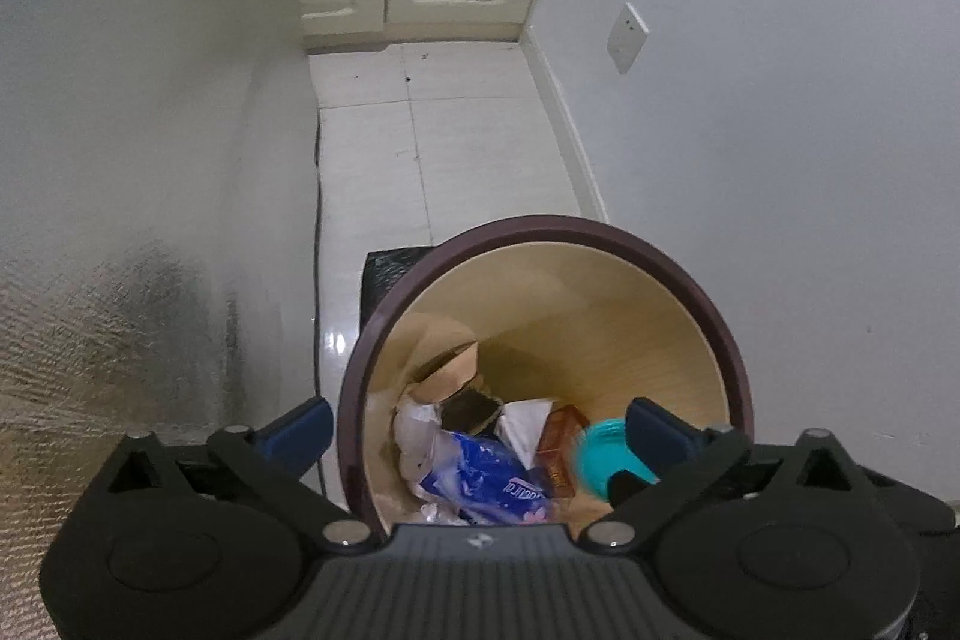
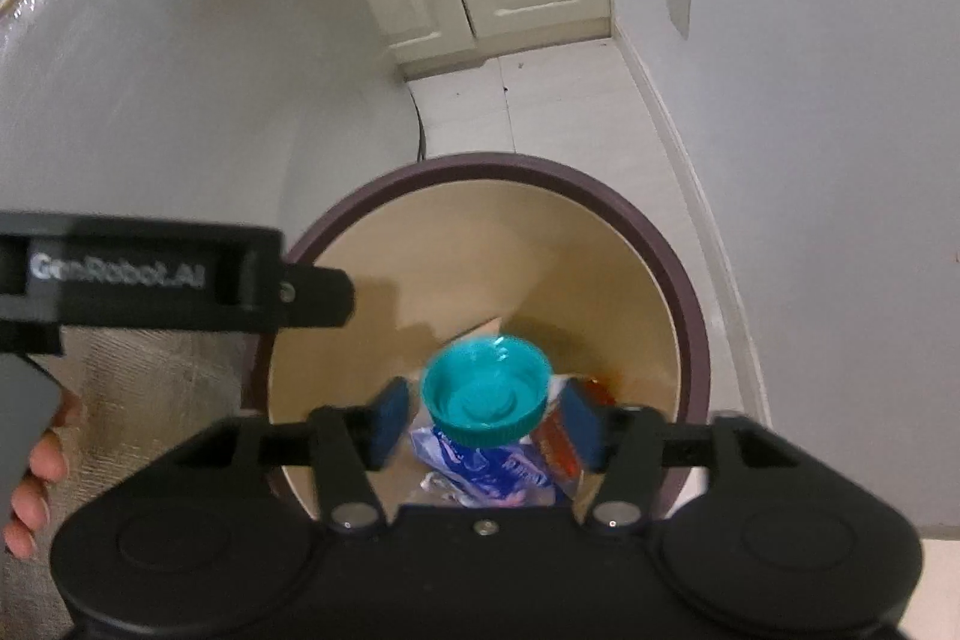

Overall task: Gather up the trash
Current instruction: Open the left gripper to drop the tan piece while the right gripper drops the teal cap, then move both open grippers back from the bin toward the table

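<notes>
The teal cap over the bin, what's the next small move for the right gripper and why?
Probably just pull the right gripper back from the bin. Its fingers stand apart on either side of the teal cap, not touching it, and the cap looks motion-blurred above the wrappers inside, so it seems already released.

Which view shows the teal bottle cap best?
The right wrist view: the teal cap sits centred between the right gripper's open fingers, its whole ribbed rim visible above the bin. The left wrist view catches only a blurred part, cut off by a finger.
</notes>
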A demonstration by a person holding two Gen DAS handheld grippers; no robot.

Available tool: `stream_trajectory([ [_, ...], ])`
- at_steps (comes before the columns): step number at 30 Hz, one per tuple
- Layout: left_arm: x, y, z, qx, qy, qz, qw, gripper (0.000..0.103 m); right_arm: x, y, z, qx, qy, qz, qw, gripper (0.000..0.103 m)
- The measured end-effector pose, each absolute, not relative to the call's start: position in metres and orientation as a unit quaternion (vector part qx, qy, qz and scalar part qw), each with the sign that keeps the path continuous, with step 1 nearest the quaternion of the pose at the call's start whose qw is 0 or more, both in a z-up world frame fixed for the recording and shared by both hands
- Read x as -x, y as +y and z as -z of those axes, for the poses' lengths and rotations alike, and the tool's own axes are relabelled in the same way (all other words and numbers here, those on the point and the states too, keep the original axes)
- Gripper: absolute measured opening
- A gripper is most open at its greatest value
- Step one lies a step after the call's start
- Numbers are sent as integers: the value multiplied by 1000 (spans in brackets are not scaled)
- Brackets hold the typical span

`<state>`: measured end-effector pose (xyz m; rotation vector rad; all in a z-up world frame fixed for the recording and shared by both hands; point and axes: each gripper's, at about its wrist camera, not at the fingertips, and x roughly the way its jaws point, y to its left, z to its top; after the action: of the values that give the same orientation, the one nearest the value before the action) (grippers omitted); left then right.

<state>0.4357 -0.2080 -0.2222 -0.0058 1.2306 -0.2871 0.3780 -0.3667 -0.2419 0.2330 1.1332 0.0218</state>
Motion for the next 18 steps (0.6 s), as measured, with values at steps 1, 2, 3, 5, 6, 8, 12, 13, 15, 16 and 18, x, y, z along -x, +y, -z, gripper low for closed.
stream_trajectory([
  [1,-436,-206,223,3,578,130,806,103,-377,-367,243,-105,537,-9,837,71],
  [2,-436,-205,224,2,580,127,804,103,-376,-368,243,-102,540,-10,836,72],
  [3,-435,-203,225,2,583,124,803,103,-375,-368,243,-102,542,-10,834,73],
  [5,-434,-202,226,0,586,120,801,103,-372,-369,243,-98,544,-7,833,75],
  [6,-433,-201,227,-2,587,119,801,103,-372,-370,242,-97,545,-5,833,75],
  [8,-432,-200,229,-6,589,117,800,103,-371,-374,241,-95,546,-2,833,75],
  [12,-426,-198,231,-16,592,119,797,103,-369,-376,238,-94,544,5,834,76],
  [13,-424,-199,232,-20,592,120,797,103,-367,-376,237,-93,544,5,834,76],
  [15,-422,-198,233,-28,592,119,796,103,-365,-377,235,-93,543,6,835,77],
  [16,-419,-197,234,-31,593,117,796,103,-364,-377,234,-92,542,7,835,77],
  [18,-416,-196,235,-34,594,115,796,103,-363,-378,232,-92,541,9,836,78],
])
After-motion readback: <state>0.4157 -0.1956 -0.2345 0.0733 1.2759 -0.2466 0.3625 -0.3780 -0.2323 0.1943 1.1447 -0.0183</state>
